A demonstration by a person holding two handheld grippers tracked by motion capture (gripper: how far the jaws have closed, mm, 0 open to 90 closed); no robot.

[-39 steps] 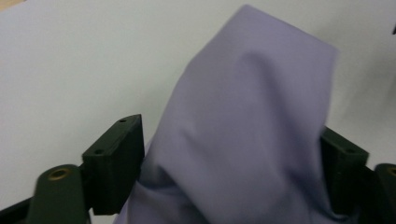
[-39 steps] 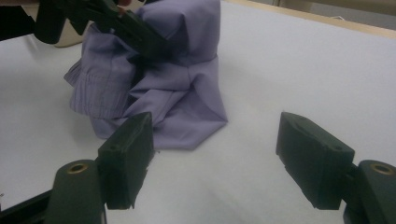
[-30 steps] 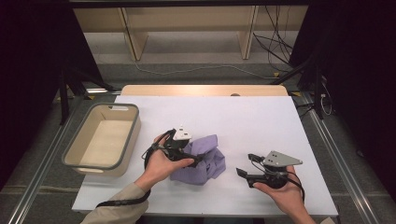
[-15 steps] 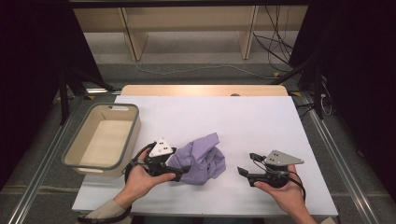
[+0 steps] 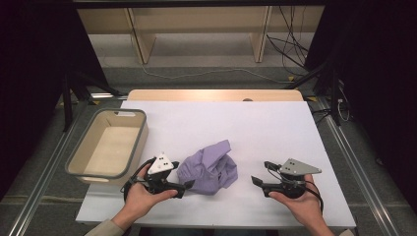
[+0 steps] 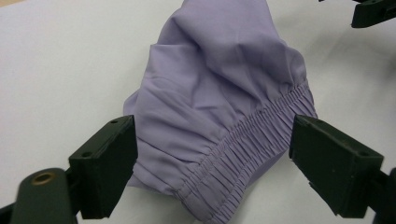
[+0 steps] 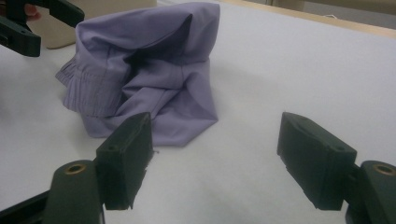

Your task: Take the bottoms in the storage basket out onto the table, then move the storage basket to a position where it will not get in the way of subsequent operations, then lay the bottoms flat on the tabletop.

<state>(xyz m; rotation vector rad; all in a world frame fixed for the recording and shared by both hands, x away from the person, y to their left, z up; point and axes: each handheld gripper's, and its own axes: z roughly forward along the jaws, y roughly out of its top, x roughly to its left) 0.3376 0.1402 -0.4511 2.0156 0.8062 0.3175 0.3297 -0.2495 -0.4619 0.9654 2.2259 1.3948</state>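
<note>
A beige bin with a grey rim sits at the left edge of the white bench, partly hanging past the white sheet. Just right of it, the person's left hand holds the left tool, topped by a white 3-cornered plate and pointed right. Its 2 black jaws stand wide apart, framing the gathered elastic hem of a crumpled lilac garment in the left gripper view; the near hem lies between the jaws, and whether either jaw touches the cloth cannot be told. The garment lies in a loose heap near the front middle of the bench, 1 fold rising to a peak at its far side. Right of it, clearly apart, the right hand holds the right tool, grey plate on top, aimed left at the heap. Its jaws are also spread, with bare bench between them and the cloth lying beyond.
</note>
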